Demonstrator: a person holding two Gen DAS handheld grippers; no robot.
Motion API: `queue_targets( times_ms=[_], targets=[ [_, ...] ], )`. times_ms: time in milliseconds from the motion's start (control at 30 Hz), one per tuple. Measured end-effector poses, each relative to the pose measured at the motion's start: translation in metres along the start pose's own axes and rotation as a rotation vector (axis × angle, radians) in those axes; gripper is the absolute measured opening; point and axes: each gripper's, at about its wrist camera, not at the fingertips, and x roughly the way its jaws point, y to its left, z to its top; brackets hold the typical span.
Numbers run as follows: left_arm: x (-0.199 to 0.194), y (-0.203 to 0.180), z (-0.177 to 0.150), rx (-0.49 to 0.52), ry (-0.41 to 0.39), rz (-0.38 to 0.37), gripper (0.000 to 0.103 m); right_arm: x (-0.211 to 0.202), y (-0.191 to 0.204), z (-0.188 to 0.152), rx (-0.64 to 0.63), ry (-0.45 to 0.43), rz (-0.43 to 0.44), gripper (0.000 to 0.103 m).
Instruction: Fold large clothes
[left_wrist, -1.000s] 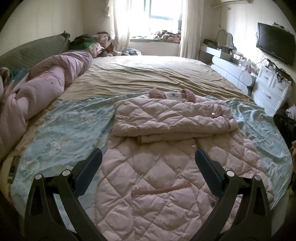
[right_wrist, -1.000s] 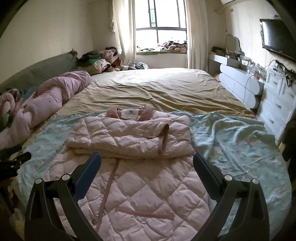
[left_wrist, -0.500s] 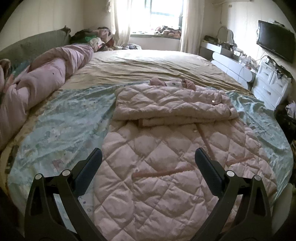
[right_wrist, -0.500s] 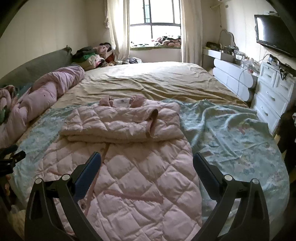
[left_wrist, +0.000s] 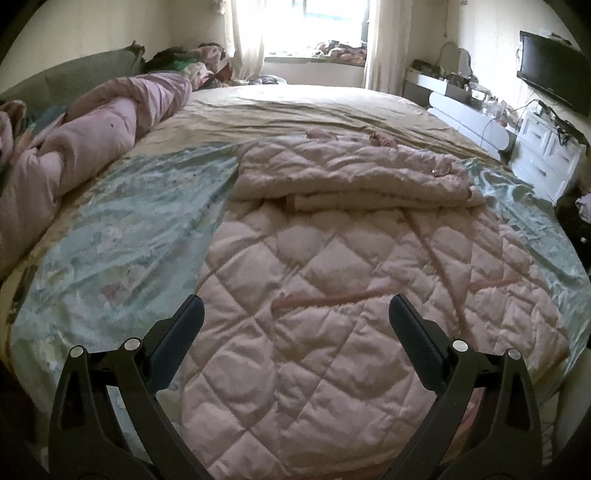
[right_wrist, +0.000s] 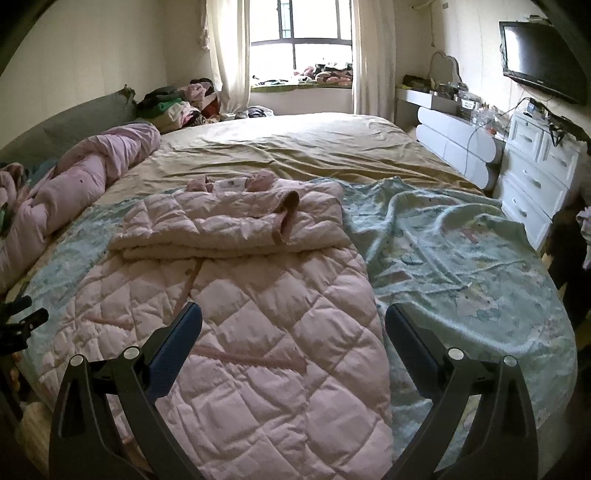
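A pink quilted coat (left_wrist: 332, 280) lies flat on the bed, collar at the far end, its sleeves folded across the chest in a thick band (left_wrist: 351, 177). It also shows in the right wrist view (right_wrist: 236, 317), sleeve cuff (right_wrist: 286, 212) on top. My left gripper (left_wrist: 295, 321) is open and empty, hovering low over the coat's lower left part. My right gripper (right_wrist: 293, 325) is open and empty, over the coat's lower right part near its right edge. The left gripper's tips (right_wrist: 22, 321) show at the left edge of the right wrist view.
The coat rests on a pale green printed blanket (right_wrist: 443, 251) over a tan bedsheet (right_wrist: 295, 147). A rolled pink duvet (left_wrist: 92, 140) lies along the left side. White drawers (right_wrist: 535, 173) and a wall TV (right_wrist: 543, 62) stand at the right. Clothes pile (right_wrist: 177, 103) by the window.
Both grippers have dropped lower and closer to the coat's lower half, so the coat fills more of each view. Both stay open. The coat has not moved.
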Motion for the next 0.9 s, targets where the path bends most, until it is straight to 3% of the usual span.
queue_targets(
  times_ms=[233, 633, 900],
  targets=[
    [0.003, 0.015, -0.021, 0.000, 0.018, 0.054, 0.094, -0.002, -0.012, -0.019, 0.011, 0.025, -0.026, 0.099],
    [0.019, 0.052, -0.055, -0.033, 0.111, 0.132, 0.094, 0.023, -0.031, -0.071, 0.006, 0.172, -0.031, 0.099],
    [0.028, 0.073, -0.081, -0.061, 0.183, 0.136, 0.094, 0.030, -0.056, -0.107, 0.035, 0.262, -0.041, 0.099]
  ],
)
